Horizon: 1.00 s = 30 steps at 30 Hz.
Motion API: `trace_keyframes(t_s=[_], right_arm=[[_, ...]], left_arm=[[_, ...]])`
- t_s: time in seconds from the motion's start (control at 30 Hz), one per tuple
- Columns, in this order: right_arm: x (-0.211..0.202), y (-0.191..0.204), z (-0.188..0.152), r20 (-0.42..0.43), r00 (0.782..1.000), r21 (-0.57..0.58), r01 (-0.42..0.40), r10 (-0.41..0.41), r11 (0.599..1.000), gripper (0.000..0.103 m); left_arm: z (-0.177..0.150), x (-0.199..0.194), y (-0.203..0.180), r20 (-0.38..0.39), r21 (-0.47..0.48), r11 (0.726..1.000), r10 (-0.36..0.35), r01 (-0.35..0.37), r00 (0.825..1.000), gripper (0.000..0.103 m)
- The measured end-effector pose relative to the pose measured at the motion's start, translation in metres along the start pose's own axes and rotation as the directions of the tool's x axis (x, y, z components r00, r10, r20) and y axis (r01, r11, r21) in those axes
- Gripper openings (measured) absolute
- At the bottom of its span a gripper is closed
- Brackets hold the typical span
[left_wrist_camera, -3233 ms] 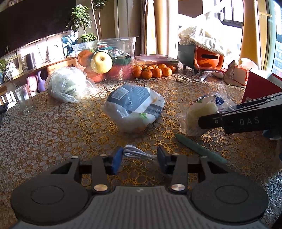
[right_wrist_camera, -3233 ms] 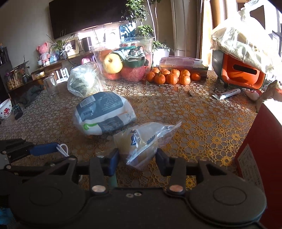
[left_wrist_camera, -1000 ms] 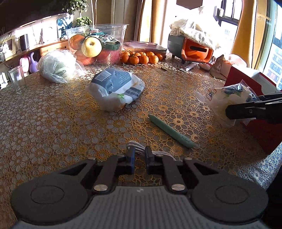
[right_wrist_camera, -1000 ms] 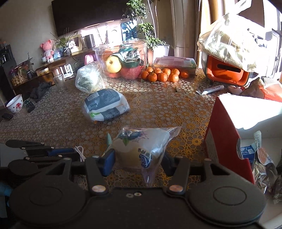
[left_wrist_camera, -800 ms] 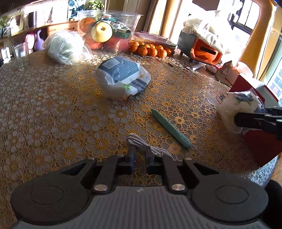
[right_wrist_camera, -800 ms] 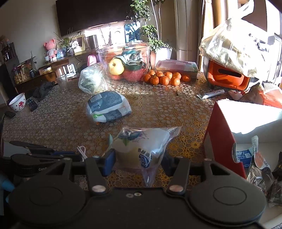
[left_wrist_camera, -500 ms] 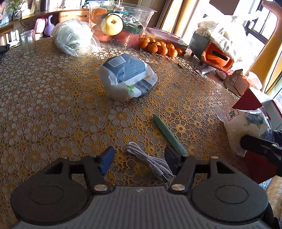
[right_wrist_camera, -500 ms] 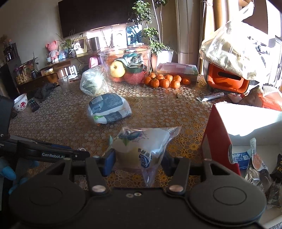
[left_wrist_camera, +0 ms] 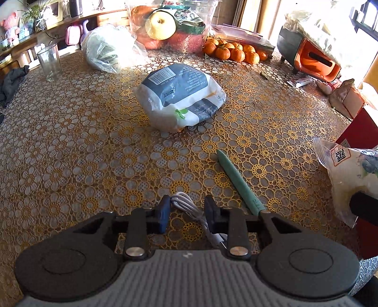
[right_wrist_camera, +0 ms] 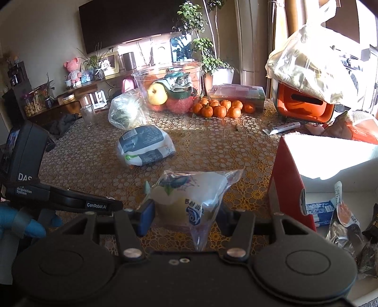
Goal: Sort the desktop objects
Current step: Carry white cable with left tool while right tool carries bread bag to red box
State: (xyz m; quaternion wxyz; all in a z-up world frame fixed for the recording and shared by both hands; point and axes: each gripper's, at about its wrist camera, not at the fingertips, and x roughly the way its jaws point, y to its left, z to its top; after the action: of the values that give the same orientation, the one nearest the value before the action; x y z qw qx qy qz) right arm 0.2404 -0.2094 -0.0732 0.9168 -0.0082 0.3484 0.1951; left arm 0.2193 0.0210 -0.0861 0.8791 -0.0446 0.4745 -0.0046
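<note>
- The pen [left_wrist_camera: 238,180] is lying right of the cable [left_wrist_camera: 189,205].
- The rice bag [left_wrist_camera: 180,96] is sitting behind the cable.
- The glass [left_wrist_camera: 50,61] is standing far left of the rice bag.

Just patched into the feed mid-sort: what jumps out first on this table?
The right tool is shut on a clear snack bag, held beside an open red box at the table's right edge. Mid-table lies a big blue-and-white pack; behind it a clear bowl of fruit and a row of oranges. Nearest, the left tool straddles a white cable, a green pen just right of it.
</note>
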Motion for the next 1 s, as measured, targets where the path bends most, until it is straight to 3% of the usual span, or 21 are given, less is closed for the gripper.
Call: trace_keyframes(t_s=[0.2,0.23,0.33,0.7,1.0], right_arm=[[-0.003,-0.004,-0.001,0.006,1.0,0.005,-0.002,0.002,1.0,0.054],[-0.003,-0.005,-0.001,0.008,1.0,0.005,-0.001,0.001,1.0,0.054],[-0.007,-0.006,-0.001,0.014,1.0,0.008,0.0,0.0,1.0,0.054],[-0.038,-0.008,0.0,0.059,0.998,0.002,0.02,-0.02,1.0,0.054],[-0.066,-0.017,-0.002,0.09,0.995,0.004,0.044,-0.045,0.999,0.054]], left_arm=[[-0.005,-0.008,-0.001,0.046,-0.003,1.0,0.004,-0.004,0.999,0.026],[-0.005,-0.011,-0.002,0.055,-0.003,1.0,-0.004,0.004,0.999,0.015],[-0.005,-0.02,-0.002,0.071,-0.011,1.0,-0.017,0.018,0.997,0.005],[-0.014,-0.055,-0.007,0.133,-0.001,0.998,-0.057,0.058,0.989,0.004],[-0.009,-0.094,-0.034,0.187,0.04,0.991,-0.129,0.124,0.974,0.004]])
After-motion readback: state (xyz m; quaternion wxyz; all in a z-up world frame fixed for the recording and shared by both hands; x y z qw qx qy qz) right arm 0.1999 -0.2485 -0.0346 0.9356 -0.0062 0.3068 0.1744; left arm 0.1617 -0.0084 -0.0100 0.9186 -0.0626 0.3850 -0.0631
